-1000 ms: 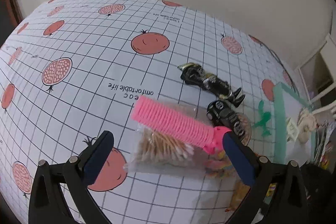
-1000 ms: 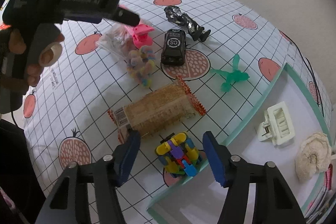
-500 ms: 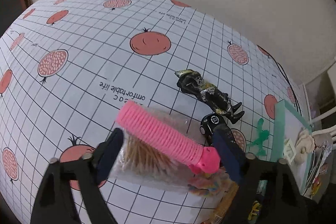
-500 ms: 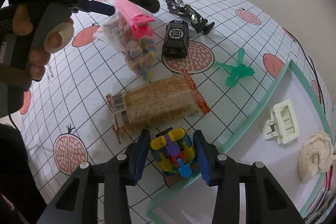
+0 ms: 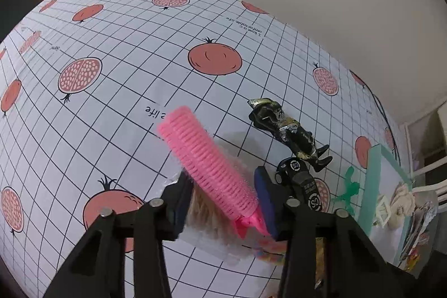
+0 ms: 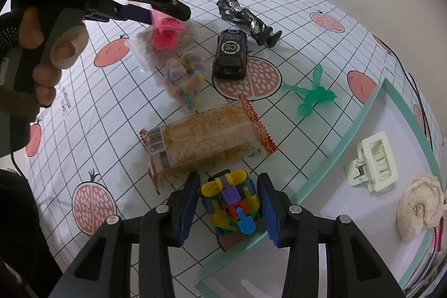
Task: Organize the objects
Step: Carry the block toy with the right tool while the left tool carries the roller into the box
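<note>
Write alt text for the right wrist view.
The right gripper has its jaws closed around a multicoloured block toy beside a mint-rimmed tray. Beyond it lie a snack packet, a black toy car and a green dragonfly toy; the left gripper grips a pink hair roller.

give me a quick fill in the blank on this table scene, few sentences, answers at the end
1. The left gripper, whose jaws have just been closing, grips a pink hair ____.
2. The right gripper brackets a multicoloured ____ toy.
3. The black toy car lies beside a dark ____.
4. The white hair claw clip sits in the tray with the ____ rim.

Missing words: roller; block; figurine; green
</note>
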`<state>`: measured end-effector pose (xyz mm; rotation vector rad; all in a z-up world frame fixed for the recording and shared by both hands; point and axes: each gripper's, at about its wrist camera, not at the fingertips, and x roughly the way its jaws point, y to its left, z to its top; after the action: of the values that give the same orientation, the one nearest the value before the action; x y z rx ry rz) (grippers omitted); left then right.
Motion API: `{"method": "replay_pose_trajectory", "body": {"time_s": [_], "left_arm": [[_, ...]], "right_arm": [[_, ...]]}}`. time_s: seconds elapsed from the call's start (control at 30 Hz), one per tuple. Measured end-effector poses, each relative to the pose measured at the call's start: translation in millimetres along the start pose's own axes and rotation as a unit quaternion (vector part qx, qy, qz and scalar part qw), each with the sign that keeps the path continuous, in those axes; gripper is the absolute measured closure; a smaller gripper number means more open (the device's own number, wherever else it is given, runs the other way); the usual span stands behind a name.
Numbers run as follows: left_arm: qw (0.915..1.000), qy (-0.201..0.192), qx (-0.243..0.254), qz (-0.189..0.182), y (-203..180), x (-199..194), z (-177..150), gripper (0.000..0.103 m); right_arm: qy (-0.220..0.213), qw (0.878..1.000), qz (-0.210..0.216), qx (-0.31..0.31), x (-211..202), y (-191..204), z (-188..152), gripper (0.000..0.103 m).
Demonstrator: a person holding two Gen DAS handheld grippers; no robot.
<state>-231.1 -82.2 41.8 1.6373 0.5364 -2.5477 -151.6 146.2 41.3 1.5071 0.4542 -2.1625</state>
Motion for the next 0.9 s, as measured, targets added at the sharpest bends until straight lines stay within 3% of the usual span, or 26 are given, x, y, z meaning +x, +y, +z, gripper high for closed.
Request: {"method": "replay_pose_trajectory", "body": {"time_s": [0.5, 0.9], "left_arm": [[0.9991, -0.029, -0.006, -0.031, -3.5, -30.8, 11.0, 0.059], [0.9929, -0.059, 0.051, -0.090, -56.5, -66.9, -2.0, 0.059]], "right_arm": [[-0.060, 0.998, -0.002, 0.030, -41.8, -17.5, 9.8, 0.058], [-0.113, 0.981, -0.068, 0.142, -93.5, -98.3, -4.0, 0.058]]}}
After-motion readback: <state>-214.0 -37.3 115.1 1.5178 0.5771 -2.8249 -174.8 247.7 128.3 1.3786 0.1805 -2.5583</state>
